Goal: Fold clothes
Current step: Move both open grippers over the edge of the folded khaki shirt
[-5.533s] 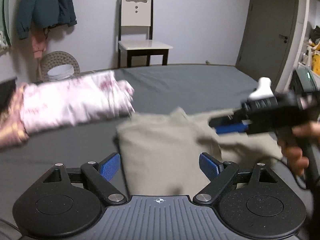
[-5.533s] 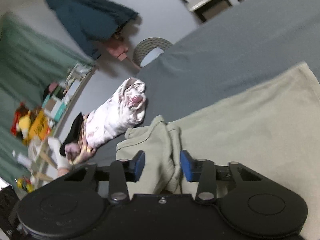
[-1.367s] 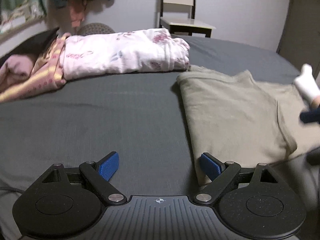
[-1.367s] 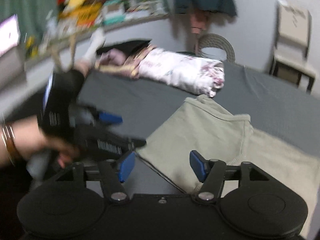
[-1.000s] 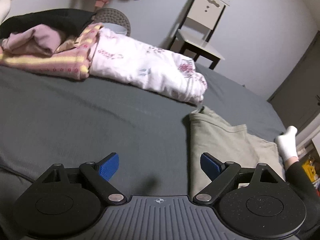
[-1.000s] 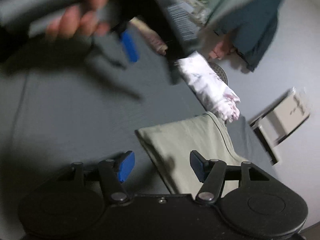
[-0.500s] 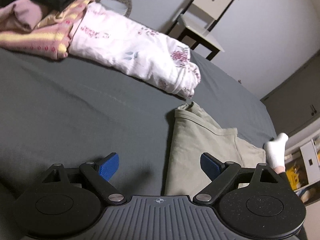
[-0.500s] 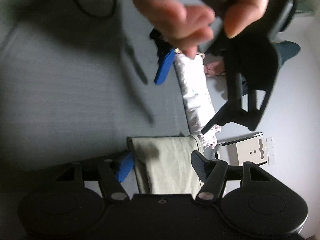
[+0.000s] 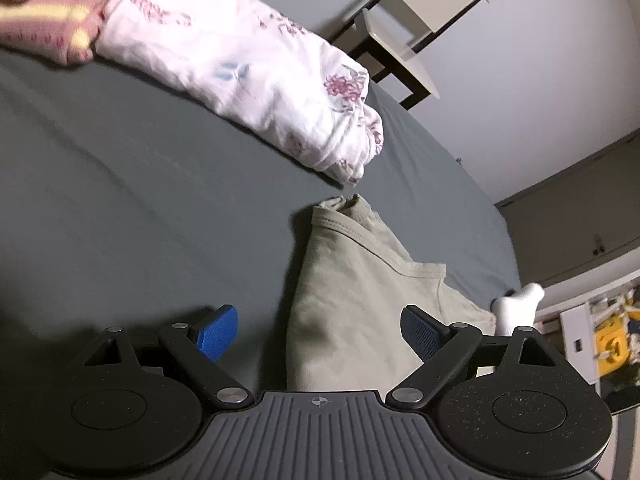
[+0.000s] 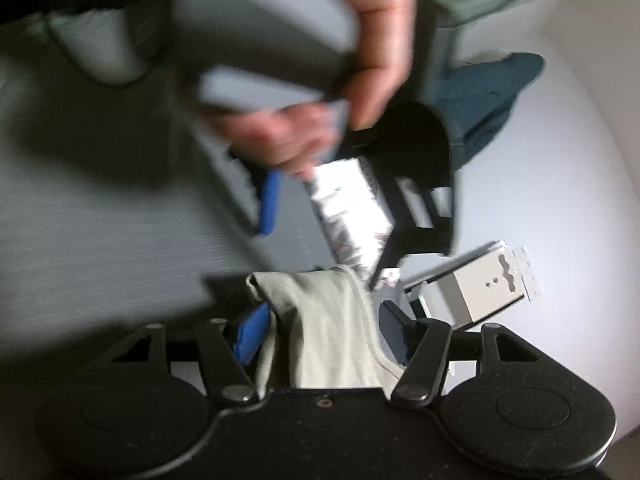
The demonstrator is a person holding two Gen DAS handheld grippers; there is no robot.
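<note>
A beige shirt (image 9: 352, 300) lies folded on the grey bed (image 9: 140, 208), its collar end pointing away from me. My left gripper (image 9: 320, 330) is open low over the shirt's near left edge, which runs between the blue pads; nothing is pinched. In the right wrist view my right gripper (image 10: 323, 334) is open too. A bunched corner of the shirt (image 10: 328, 332) sits in the gap, close to the left pad (image 10: 252, 332). Above it, blurred, a hand (image 10: 320, 132) holds the left gripper, one blue pad (image 10: 269, 204) showing.
A folded white floral garment (image 9: 260, 68) lies just beyond the shirt's collar, with a pink striped one (image 9: 48, 36) to its left. A chair (image 9: 420, 12) stands past the bed. A white-socked foot (image 9: 518, 308) rests at the right. A dark jacket (image 10: 492, 92) hangs on the wall.
Both grippers have dropped closer to the shirt. The right one swung round to its corner, so cloth now sits between its fingers. The left view tilted and neared the shirt's left edge.
</note>
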